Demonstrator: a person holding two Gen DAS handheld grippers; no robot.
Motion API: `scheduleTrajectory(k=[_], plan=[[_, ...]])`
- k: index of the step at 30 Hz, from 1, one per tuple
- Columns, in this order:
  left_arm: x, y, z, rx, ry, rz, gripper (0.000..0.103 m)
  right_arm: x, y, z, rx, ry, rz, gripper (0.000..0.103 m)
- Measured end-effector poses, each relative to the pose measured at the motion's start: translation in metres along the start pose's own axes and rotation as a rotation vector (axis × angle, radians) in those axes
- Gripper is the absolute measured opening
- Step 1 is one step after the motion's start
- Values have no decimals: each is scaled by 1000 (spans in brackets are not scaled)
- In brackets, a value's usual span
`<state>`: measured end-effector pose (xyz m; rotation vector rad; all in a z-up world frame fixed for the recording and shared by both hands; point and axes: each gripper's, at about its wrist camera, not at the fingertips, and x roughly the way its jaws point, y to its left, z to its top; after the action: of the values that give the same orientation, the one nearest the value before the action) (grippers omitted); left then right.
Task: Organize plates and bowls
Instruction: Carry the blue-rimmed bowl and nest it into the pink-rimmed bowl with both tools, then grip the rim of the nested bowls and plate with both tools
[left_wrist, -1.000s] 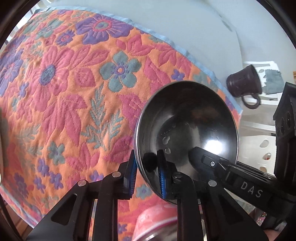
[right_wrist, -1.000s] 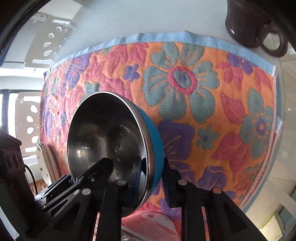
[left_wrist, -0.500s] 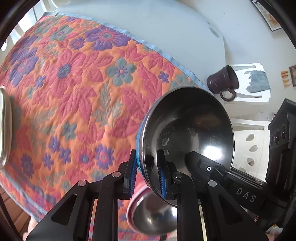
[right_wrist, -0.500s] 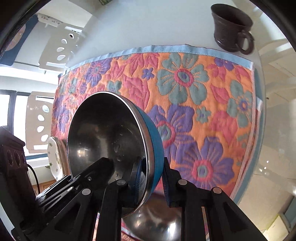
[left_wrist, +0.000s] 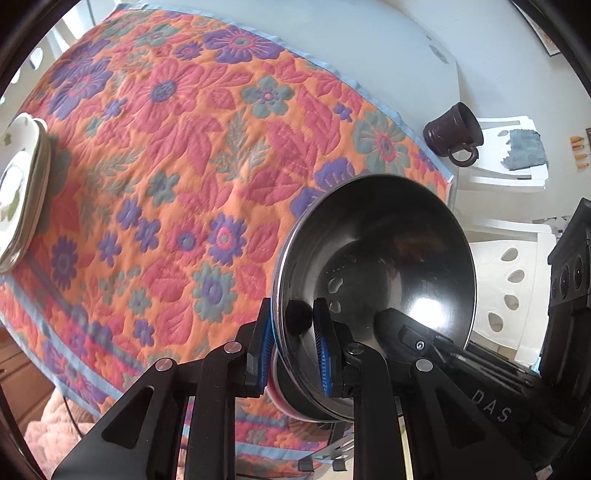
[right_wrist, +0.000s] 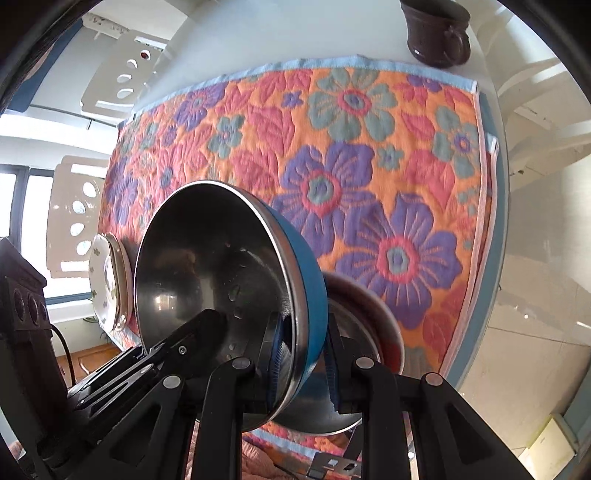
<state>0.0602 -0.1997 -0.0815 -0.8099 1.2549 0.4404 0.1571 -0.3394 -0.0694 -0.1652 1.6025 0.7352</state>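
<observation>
Both the left gripper (left_wrist: 291, 350) and right gripper (right_wrist: 301, 363) have their fingers clamped on opposite rims of the blue-sided, steel-lined round bowl (right_wrist: 221, 280), held above the floral quilted worktop (left_wrist: 177, 155), so it should travel level.

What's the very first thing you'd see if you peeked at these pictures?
A shiny metal bowl with a blue outside, pinched at its rim by both tongs above the table. Under it spreads a bright flowery cloth, with a dark mug beyond its far edge.
</observation>
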Motion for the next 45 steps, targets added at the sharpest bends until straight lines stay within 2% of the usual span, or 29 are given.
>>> scheduleTrajectory(k=[5,23,27,29,30,32,37,41,45], plan=[[-1,5,-5,-37,-14,10,17,4,0,-10,-6,16,-1,21],[5,2,-23,38,23,29,17,14,-12,-27,29,48,-29,21],[3,3,-23,46,23,30,18,9,-19,-29,59,34,-53,21],[1,4,-23,45,16,26,19,5,-24,-29,79,22,-36,22],[0,4,-23,46,11,33,20,3,-25,-28,83,17,-25,23],[-1,6,-22,38,8,53,30,0,-26,-28,92,13,3,31],[4,11,-22,13,34,57,31,-3,-17,-30,83,7,20,48],[4,12,-23,9,34,58,31,-12,-13,-31,76,-12,1,52],[7,13,-23,4,43,60,31,-15,-20,-30,87,-19,-9,53]])
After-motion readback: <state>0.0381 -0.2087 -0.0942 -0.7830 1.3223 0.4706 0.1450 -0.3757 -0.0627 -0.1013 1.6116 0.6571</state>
